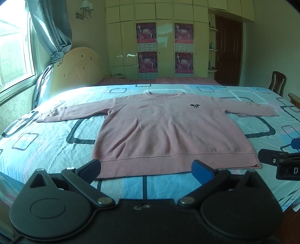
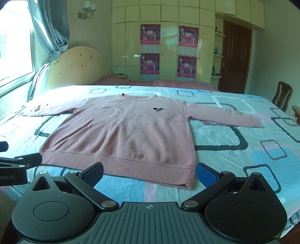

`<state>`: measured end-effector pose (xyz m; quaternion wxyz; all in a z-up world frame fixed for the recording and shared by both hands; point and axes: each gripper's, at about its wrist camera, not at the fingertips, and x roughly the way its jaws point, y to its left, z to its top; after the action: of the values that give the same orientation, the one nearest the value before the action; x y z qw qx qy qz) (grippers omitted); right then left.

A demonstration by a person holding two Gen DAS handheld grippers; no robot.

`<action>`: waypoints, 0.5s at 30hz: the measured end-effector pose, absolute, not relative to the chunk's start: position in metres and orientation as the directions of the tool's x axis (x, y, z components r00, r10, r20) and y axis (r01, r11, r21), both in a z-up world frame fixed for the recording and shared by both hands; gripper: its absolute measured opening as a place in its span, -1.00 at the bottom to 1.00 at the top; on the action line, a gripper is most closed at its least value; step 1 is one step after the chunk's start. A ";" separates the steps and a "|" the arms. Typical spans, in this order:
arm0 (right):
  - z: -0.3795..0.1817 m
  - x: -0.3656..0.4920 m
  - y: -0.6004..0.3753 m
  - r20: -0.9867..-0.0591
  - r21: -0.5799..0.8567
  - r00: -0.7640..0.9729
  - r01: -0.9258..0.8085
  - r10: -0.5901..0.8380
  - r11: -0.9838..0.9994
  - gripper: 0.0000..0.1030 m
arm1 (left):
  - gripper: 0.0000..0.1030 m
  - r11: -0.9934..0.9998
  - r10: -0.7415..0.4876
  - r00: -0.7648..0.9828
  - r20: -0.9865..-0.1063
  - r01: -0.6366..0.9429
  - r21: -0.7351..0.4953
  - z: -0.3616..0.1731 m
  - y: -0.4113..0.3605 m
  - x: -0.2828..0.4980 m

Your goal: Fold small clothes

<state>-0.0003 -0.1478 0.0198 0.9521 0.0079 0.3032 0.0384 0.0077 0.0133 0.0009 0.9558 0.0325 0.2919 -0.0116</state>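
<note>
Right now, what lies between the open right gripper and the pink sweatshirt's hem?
Only bare patterned bedsheet separates right gripper from pink sweatshirt, per the right wrist view.

Both wrist views look low across the bed (image 1: 56, 146) from its near edge toward the wardrobe (image 2: 168, 47), sharing the pink sweater (image 1: 150, 127), side by side.

Bedroom. Cream wardrobe (image 1: 159, 43) on the far wall carries four posters (image 1: 147, 32). To its right: corner shelves, brown door (image 1: 227, 50), wooden chair (image 1: 277, 82). To its left: arched headboard (image 1: 78, 67), wall lamp (image 1: 85, 9), curtained window (image 1: 15, 47) admitting daylight. Bed (image 1: 56, 140) in a blue patterned sheet lies before the wardrobe.
</note>
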 end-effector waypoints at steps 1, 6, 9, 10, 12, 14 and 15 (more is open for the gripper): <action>0.019 0.002 -0.148 -0.579 0.040 0.811 -0.066 0.077 0.997 1.00 | 0.98 0.998 -0.007 0.827 -0.563 0.042 0.050 0.001 0.014 0.010; 0.013 0.014 -0.148 -0.597 0.043 0.799 -0.059 0.073 0.997 1.00 | 0.98 0.998 0.005 0.815 -0.579 0.031 0.053 -0.005 0.018 0.024; 0.009 0.025 -0.147 -0.607 0.043 0.792 -0.053 0.068 0.998 1.00 | 0.98 0.999 0.001 0.813 -0.583 0.027 0.039 -0.008 0.023 0.035; 0.006 0.030 -0.147 -0.611 0.044 0.789 -0.049 0.066 0.998 1.00 | 0.98 0.999 -0.002 0.811 -0.585 0.026 0.033 -0.009 0.023 0.040; 0.003 0.041 -0.147 -0.617 0.047 0.784 -0.041 0.061 0.998 1.00 | 0.98 0.999 -0.007 0.809 -0.588 0.025 0.023 -0.011 0.026 0.051; 0.000 0.055 -0.147 -0.621 0.046 0.782 -0.028 0.051 0.999 1.00 | 0.98 0.999 -0.014 0.805 -0.593 0.037 0.027 -0.014 0.028 0.065; -0.002 0.062 -0.147 -0.623 0.046 0.781 -0.020 0.045 0.999 1.00 | 0.98 0.999 -0.015 0.803 -0.595 0.041 0.030 -0.016 0.028 0.072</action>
<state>0.0623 -0.1468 -0.0016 0.9434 0.0183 0.3307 0.0172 0.0721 0.0281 -0.0157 0.9493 0.0205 0.3132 -0.0147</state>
